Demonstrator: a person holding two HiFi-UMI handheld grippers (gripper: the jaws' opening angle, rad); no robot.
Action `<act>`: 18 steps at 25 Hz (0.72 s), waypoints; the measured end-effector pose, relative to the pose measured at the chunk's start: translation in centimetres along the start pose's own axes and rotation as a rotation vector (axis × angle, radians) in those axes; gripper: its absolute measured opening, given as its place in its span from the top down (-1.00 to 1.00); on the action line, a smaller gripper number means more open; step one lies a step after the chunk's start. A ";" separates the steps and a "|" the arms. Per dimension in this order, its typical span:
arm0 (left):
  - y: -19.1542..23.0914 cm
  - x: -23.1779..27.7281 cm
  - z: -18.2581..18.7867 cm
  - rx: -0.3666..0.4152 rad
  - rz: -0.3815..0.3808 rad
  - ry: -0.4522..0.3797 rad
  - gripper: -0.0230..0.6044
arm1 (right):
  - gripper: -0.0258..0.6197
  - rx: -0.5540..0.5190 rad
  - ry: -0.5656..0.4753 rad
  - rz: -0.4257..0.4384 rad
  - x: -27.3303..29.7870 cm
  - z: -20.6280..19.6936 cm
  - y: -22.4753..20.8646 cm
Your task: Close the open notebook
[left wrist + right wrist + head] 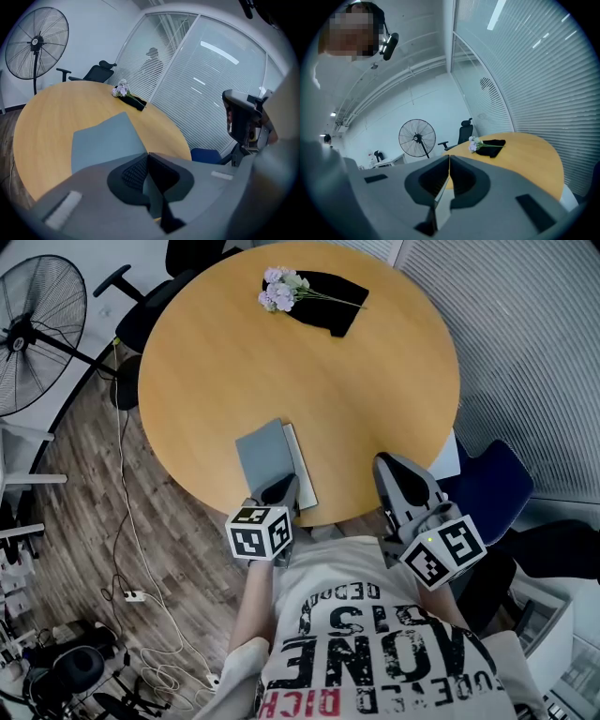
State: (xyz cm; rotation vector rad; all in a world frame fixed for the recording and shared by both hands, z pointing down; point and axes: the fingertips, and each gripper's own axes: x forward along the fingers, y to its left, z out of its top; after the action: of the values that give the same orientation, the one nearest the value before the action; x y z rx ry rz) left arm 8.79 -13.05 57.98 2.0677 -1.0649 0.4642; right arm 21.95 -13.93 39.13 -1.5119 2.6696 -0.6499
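**Condition.** The flat grey-covered notebook (267, 457) lies on the round light-wood tabletop (281, 362), close to its near edge. The grey cover faces up, with a strip of white page showing along its right side. It appears closed or nearly closed.

**Grippers.** The left gripper (279, 490) has its jaws together with nothing between them. Its tip is over the notebook's near edge, and contact cannot be confirmed. The right gripper (392, 468) is also pressed together and empty, over the near edge of the tabletop, well apart from the notebook.

**Hazards.**
- Sliding: a push from the left gripper's tip would probably shift the notebook across the smooth wood rather than press the cover flat.
- Fall: a drag toward the near edge could carry the notebook off the tabletop.
- Misaligned cover: the white strip suggests an offset, so the cover may lift again if released carelessly.
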 end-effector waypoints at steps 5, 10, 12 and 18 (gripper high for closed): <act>-0.1 0.7 -0.3 0.009 0.011 0.018 0.87 | 0.88 0.003 0.002 -0.010 -0.4 0.0 -0.5; -0.1 1.3 -0.6 0.014 0.016 0.032 0.87 | 0.88 0.003 0.002 -0.015 -0.5 -0.1 -0.6; 0.0 1.5 -0.8 0.015 0.017 0.037 0.87 | 0.88 0.004 0.002 -0.015 -0.5 -0.2 -0.7; 0.0 2.4 -1.3 0.026 0.014 0.066 0.87 | 0.88 0.006 0.003 -0.020 -0.6 -0.2 -0.9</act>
State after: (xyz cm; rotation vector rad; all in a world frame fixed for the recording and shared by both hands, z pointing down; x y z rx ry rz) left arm 10.21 -13.35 60.35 2.0547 -1.0398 0.5521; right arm 22.94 -13.80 39.50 -1.5393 2.6561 -0.6611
